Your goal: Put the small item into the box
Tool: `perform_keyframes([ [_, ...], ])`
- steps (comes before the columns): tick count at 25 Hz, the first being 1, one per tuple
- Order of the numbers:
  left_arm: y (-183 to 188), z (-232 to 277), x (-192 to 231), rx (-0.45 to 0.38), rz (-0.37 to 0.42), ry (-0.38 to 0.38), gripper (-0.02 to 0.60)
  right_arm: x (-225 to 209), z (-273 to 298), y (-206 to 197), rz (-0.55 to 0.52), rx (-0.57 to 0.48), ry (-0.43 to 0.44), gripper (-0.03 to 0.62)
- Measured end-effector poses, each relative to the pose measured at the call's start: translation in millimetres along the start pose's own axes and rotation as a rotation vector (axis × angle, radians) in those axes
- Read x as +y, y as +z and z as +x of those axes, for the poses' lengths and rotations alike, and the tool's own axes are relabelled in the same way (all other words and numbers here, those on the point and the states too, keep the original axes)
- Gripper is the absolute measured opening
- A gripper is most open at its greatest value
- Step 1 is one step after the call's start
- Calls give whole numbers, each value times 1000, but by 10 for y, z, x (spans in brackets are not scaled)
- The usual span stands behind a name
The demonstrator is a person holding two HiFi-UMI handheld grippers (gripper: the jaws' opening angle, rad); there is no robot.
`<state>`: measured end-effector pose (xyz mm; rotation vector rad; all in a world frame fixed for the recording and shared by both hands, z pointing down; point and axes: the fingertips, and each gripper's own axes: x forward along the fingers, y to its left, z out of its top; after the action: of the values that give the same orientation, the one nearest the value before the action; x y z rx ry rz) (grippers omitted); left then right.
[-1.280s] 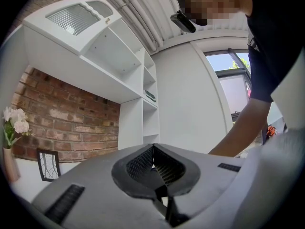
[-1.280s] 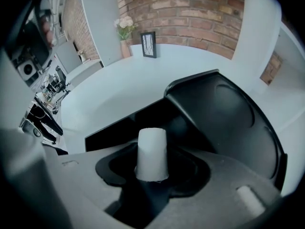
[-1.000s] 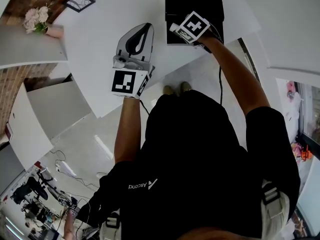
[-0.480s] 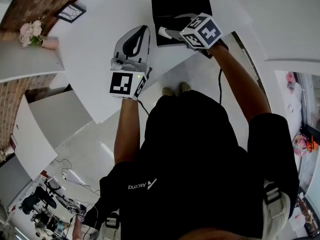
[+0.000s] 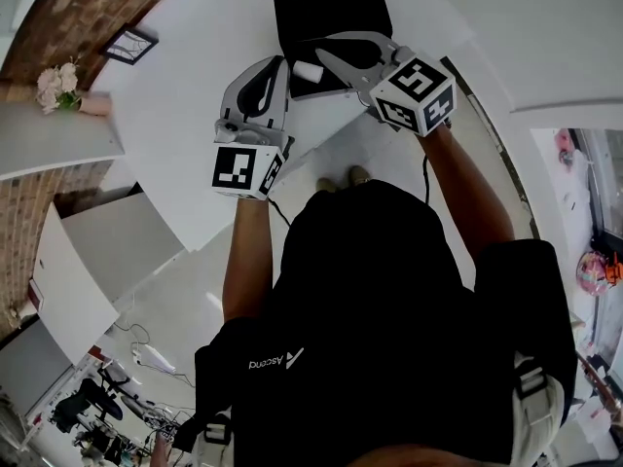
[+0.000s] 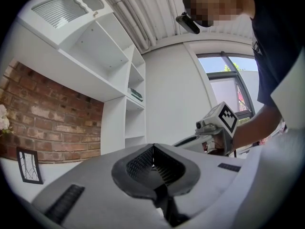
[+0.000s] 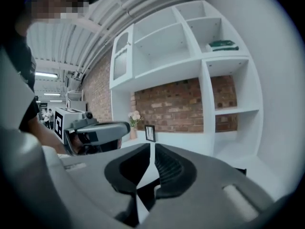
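The black box (image 5: 336,13) lies open on the white table (image 5: 170,115) at the top of the head view. A small white item (image 5: 308,72) rests at the box's near-left corner, apart from both grippers. My right gripper (image 5: 320,53) hovers over the box just behind the item. Its jaws are closing, with only a thin slit between them and nothing in it, as the right gripper view (image 7: 151,146) shows. My left gripper (image 5: 281,60) is beside the box's left edge, shut and empty (image 6: 153,147).
A picture frame (image 5: 128,44) and a vase of flowers (image 5: 56,86) stand at the far left by a brick wall. White shelving (image 7: 190,56) rises behind the table. The table's near edge runs just under both hands.
The right gripper has drawn back from inside the box and its jaws have come nearly together. The white item now lies free at the box's corner. The left gripper has barely moved.
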<state>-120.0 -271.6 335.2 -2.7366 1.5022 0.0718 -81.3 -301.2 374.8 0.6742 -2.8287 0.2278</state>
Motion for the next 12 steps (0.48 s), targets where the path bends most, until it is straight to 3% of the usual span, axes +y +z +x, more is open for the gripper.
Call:
perform_keyframes([
  [3, 89, 8, -112, -19, 2, -11, -2, 98, -195, 185, -9, -110, -11, 3],
  [12, 332, -40, -442, -67, 17, -51, -2, 288, -793, 668, -19, -403, -36, 2],
])
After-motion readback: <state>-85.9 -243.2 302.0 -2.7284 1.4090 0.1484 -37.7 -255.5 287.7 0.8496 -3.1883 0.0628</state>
